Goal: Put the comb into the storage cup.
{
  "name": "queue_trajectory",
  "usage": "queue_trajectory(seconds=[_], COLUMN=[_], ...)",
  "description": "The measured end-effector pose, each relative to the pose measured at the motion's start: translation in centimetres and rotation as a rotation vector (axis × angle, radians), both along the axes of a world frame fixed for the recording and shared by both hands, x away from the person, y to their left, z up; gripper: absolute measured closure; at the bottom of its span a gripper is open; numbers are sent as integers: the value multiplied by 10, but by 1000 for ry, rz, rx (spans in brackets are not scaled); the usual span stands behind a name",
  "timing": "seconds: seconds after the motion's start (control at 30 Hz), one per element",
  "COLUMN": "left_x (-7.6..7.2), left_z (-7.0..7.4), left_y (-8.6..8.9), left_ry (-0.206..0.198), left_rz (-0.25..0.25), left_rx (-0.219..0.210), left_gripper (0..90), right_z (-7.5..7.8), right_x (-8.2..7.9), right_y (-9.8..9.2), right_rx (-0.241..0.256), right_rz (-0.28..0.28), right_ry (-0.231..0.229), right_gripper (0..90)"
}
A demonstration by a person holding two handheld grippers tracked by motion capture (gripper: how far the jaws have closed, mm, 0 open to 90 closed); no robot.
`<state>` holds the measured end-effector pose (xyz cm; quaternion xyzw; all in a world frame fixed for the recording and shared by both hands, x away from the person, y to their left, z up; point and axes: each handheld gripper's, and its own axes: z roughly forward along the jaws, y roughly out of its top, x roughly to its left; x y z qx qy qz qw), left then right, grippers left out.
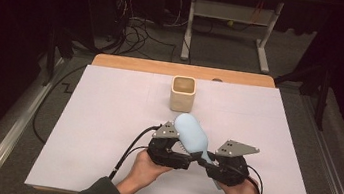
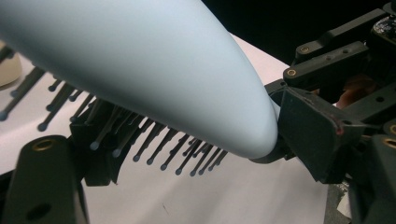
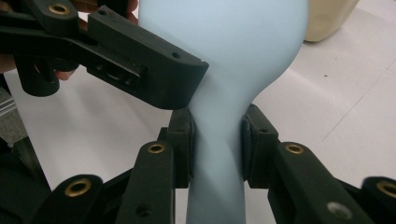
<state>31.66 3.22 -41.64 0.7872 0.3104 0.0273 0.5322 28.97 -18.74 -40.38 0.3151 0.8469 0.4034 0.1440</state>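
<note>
Pale blue hairbrush (image 1: 193, 133), held above the near middle of the counter (image 1: 106, 118), its head pointing toward 11 o'clock and its handle toward 5 o'clock. In the left gripper view the dark bristles (image 2: 154, 149) face down toward the white surface. The right gripper (image 3: 217, 140) is closed on the narrow neck of the hairbrush, one pad pressed against each side. The left gripper (image 1: 173, 150) meets the head of the hairbrush from the 8 o'clock side; one pad lies against the edge of the head, but whether this gripper is clamped or merely touching cannot be told. A beige square cup (image 1: 182, 93) stands upright at 12 o'clock from the hairbrush, near it and apart. Both hands enter from 6 o'clock.
</note>
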Motion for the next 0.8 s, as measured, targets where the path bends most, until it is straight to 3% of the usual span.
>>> queue_trajectory(seconds=[0.23, 0.33, 0.43, 0.8], left_x=[1, 0, -1, 0], left_z=[5, 5, 6, 10], left_y=[-2, -2, -1, 6], left_ry=[9, 15, 6, 29], left_rz=[7, 8, 12, 11], left_rx=[-17, -19, -16, -26], left_gripper=[240, 250, 263, 363], right_z=[2, 2, 2, 1], right_x=[0, -3, -2, 3], right_y=[5, 10, 9, 14], right_rx=[5, -26, -11, -20], right_rz=[13, 21, 26, 32], right_ry=[-3, -23, -17, -8], right_gripper=[705, 705, 706, 705])
